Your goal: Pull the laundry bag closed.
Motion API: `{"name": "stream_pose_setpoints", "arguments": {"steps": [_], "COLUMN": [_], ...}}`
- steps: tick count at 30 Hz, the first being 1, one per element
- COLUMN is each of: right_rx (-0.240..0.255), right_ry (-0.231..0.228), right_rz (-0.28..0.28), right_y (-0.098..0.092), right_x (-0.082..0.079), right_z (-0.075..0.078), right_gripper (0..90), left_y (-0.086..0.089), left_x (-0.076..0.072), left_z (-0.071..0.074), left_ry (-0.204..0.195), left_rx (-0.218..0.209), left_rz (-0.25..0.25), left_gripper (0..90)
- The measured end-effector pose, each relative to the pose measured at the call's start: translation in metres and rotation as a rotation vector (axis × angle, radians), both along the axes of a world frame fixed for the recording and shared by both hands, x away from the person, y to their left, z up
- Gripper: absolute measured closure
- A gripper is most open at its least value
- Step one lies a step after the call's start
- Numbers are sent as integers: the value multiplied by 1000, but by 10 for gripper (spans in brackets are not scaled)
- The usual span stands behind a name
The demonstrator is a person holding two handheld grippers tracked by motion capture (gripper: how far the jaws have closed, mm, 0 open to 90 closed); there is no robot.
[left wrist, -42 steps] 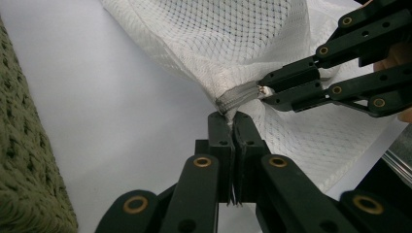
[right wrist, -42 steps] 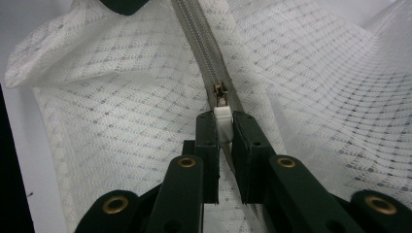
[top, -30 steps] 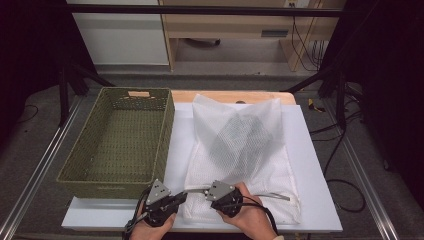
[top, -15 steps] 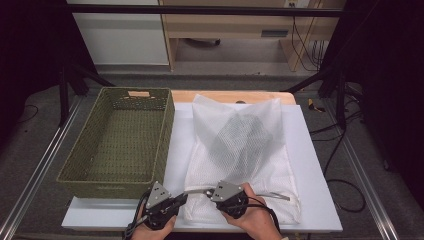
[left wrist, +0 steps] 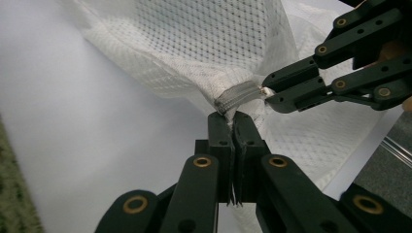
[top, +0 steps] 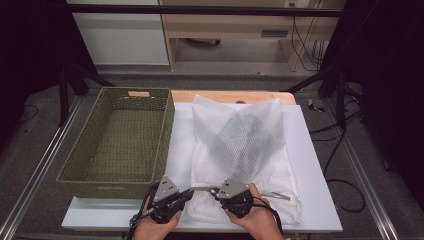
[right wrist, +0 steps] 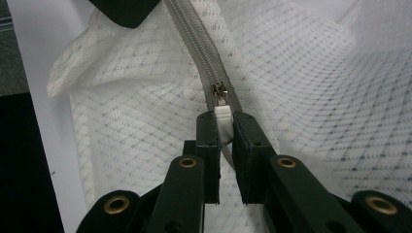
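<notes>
The white mesh laundry bag [top: 242, 155] lies on the white table [top: 320, 200] beside the woven green basket [top: 117, 142], its grey zipper [right wrist: 201, 43] seemingly barely opened. The right gripper [right wrist: 224, 124] pinches the smooth white pull tab [right wrist: 222, 121]; the left gripper [left wrist: 233, 121] clamps the zipper's end, so nearly all unzipping remains.

Both claws clamped, tips nearly meeting.
Left claw [top: 186, 192] points toward 3 o'clock; right claw [top: 212, 190] toward 9 o'clock, jaws closed.

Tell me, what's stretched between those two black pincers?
A short length of grey zipper on the white mesh bag, seen in the left gripper view: left gripper clamps its end, right gripper its white pull tab.
</notes>
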State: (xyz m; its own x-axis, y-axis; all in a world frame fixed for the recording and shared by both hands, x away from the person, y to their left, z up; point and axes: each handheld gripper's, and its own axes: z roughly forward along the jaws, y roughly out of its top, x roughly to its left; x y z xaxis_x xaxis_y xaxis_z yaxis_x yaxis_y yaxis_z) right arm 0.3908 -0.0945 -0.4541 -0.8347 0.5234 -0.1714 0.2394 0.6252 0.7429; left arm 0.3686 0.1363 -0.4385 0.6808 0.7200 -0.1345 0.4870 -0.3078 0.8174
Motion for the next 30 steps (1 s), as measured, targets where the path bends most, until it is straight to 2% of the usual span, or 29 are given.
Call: {"name": "stream_pose_setpoints", "arguments": {"steps": [2, 7, 8, 13, 19, 26, 30], "right_rx": [10, -3, -21, -25, -54, -50, -74], "right_ry": [3, -14, -24, -27, -38, -27, -31], "right_rz": [-9, -22, -18, 0, 8, -3, -12], "right_y": [-3, -2, -1, 1, 4, -2, -7], "right_x": [-1, -5, -6, -8, -9, -6, -5], "right_z": [-1, 4, 4, 3, 2, 1, 0], "right_gripper": [819, 818, 819, 818, 819, 818, 819], "left_y": [0, 1, 1, 4, 7, 13, 14], "left_x": [-3, -11, -12, -12, -14, -13, -14], "left_z": [-3, -10, -10, -9, -6, -6, -6], "left_ry": [5, -4, -3, -1, -8, -7, -6], "left_rx": [-34, -20, -18, -25, -22, -30, -30], "left_rz": [15, 32, 34, 35, 36, 52, 56], "left_gripper": [883, 883, 883, 883, 884, 883, 883]}}
